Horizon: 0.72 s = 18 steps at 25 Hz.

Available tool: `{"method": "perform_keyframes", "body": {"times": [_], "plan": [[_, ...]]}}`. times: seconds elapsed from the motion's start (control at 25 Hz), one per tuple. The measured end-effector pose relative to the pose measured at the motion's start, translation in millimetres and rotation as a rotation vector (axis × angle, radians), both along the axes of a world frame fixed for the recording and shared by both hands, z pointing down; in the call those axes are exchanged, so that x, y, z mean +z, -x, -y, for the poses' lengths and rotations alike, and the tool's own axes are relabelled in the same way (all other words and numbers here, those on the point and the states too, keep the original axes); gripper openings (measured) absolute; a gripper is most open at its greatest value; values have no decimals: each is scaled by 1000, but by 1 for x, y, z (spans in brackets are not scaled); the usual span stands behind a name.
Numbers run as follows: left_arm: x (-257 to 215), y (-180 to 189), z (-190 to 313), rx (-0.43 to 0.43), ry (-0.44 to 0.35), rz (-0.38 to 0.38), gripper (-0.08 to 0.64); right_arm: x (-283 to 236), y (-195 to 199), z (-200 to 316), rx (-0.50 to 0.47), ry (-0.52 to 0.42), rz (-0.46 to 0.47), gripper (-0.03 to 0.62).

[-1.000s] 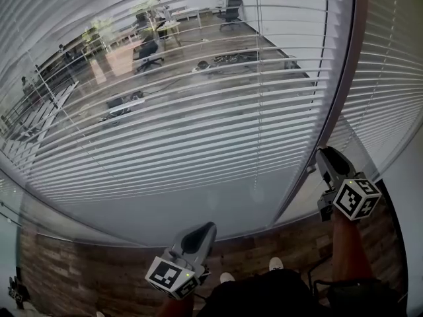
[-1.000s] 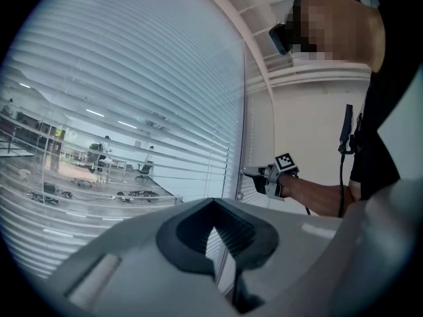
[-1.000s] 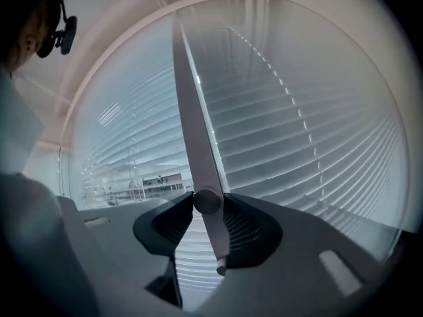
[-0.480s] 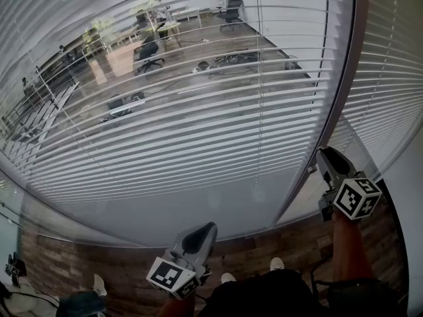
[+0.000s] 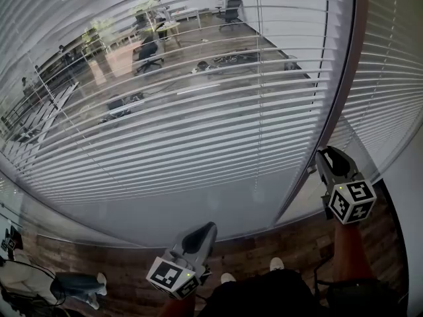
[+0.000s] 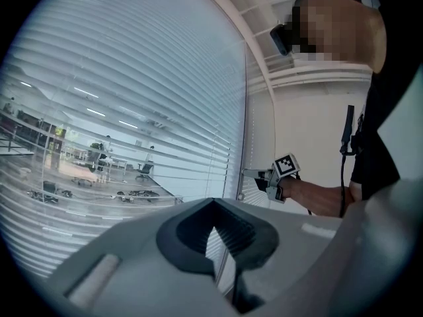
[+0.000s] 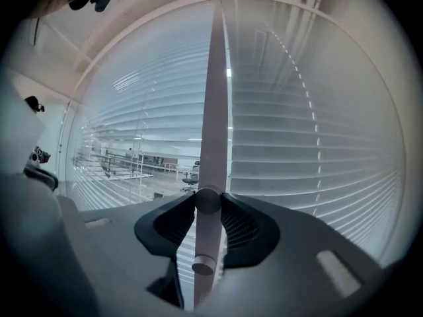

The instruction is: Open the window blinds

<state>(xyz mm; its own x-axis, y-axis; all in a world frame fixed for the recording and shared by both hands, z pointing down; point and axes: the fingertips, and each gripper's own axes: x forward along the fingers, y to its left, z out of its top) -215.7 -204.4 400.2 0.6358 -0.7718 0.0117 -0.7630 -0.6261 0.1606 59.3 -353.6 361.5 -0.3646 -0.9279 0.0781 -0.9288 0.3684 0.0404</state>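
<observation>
White slatted blinds [image 5: 198, 124] cover the glass pane in front of me, the slats tilted enough to show an office beyond. A thin tilt wand [image 5: 327, 32] hangs at their right edge. My right gripper [image 5: 328, 157] is shut on the wand's lower part; in the right gripper view the wand [image 7: 213, 111] runs straight up from between the closed jaws of that gripper [image 7: 208, 203], its end cap just below them. My left gripper [image 5: 201, 233] hangs low in the middle, short of the blinds, shut with nothing in it [image 6: 215, 243]. The left gripper view also shows the right gripper [image 6: 254, 175].
A dark window post [image 5: 310, 170] stands just right of the wand, with a second set of blinds [image 5: 390, 78] beyond it. A wooden floor [image 5: 99, 269] lies below. My shoes [image 5: 276, 264] are near the glass. A person's leg and shoe [image 5: 76, 286] show at bottom left.
The right gripper has twisted on the wand: its marker cube now shows a different face. The left gripper has stayed put. A person has come into view at bottom left.
</observation>
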Motion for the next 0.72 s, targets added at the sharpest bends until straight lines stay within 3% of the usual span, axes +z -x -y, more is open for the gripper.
{"method": "perform_keyframes", "body": {"times": [0.48,0.64,0.72], "plan": [[-10,-3,1,-5,-1,-6,0,-3,7,-1,66,-124,-399,150],[-4,-3,2,-5,7,-4,0,1,3,-1,136,-169,-612,150],[0,-3,1,-2,8,3,0,3,4,-1,140,-173,-662,149]]}}
